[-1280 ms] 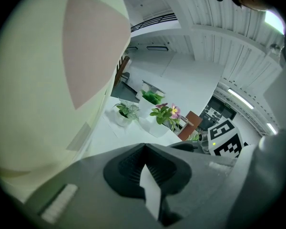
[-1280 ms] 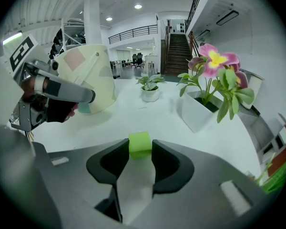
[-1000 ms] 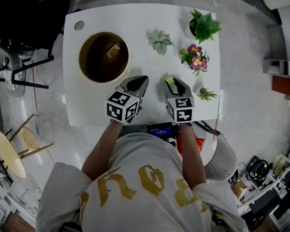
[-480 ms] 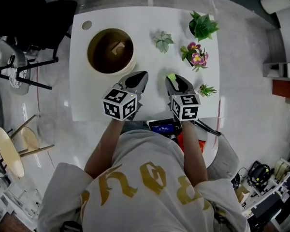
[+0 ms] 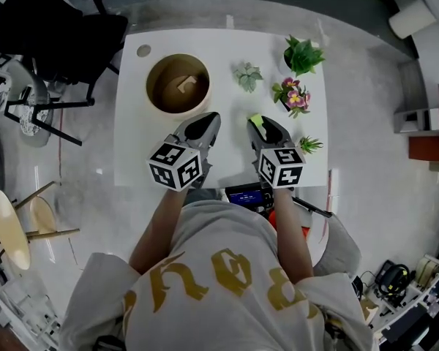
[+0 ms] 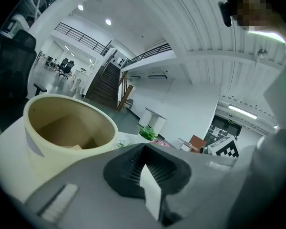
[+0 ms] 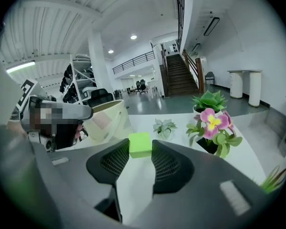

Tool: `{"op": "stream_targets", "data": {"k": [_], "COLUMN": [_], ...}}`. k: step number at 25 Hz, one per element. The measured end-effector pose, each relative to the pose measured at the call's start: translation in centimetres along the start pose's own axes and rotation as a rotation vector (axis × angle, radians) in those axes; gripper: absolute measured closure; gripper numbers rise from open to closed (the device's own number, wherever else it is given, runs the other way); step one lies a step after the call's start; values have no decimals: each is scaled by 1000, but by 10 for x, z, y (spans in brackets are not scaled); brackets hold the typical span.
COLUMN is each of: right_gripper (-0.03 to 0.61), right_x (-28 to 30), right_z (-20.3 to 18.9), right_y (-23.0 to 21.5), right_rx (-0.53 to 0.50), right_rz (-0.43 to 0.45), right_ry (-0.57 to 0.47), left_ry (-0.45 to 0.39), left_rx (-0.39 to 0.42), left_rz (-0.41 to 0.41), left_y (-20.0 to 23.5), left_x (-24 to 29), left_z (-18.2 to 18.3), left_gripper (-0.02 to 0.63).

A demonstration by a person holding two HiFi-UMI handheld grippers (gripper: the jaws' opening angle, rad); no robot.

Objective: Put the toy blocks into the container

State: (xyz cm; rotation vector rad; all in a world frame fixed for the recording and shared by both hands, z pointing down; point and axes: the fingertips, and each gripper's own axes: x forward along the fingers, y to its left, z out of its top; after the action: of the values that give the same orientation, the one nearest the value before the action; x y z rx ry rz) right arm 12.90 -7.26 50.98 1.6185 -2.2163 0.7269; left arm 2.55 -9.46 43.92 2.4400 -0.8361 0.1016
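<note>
A round beige container (image 5: pixel 161 101) stands at the table's back left with a wooden block (image 5: pixel 185 85) lying inside. My right gripper (image 5: pixel 258 123) is shut on a small green block (image 5: pixel 256 119), held above the table's front middle. In the right gripper view the green block (image 7: pixel 139 144) sits between the dark pads (image 7: pixel 168 163), and the container (image 7: pixel 107 120) is off to the left. My left gripper (image 5: pixel 205 121) is shut with nothing in it, just in front of the container. The left gripper view shows the container (image 6: pixel 62 137) close by on the left.
Along the white table's (image 5: pixel 139 145) back and right side stand a pale small plant (image 5: pixel 247 76), a green potted plant (image 5: pixel 302 54), a pink-flowered plant (image 5: pixel 293 96) and a tiny spiky plant (image 5: pixel 308 145). A black chair (image 5: pixel 58 28) stands off the table's left.
The head view has pulled back and shifted, so the table looks smaller. Both grippers stay near the table's front edge; the right still holds the green block.
</note>
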Motion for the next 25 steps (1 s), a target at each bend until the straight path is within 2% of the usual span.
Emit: {"op": "stream_targets", "data": {"k": [3,7,12,18,25], "right_gripper": [405,405,405,405,405], "right_x": [-2,3,9,14,24], "right_z": [12,27,44,65,90], "right_y": [11,32,53,71,93], "right_rx": [-3,-10,-30,-20,-67], "right_rz": [26,68,101,146,182], "right_ry": [-25,-51,-79,-126,-163], "left_ry": [-50,-47,-74,-144,-151], "left_rx": [-30,21,47,22,47], "left_rz": [2,39,83,119,175], "left_y": [1,9,23,42,62], "left_x": [-10,-22,-38,-60,-74], "left_z": [12,24,38,58,68], "left_gripper": [612,612,612,612,612]}}
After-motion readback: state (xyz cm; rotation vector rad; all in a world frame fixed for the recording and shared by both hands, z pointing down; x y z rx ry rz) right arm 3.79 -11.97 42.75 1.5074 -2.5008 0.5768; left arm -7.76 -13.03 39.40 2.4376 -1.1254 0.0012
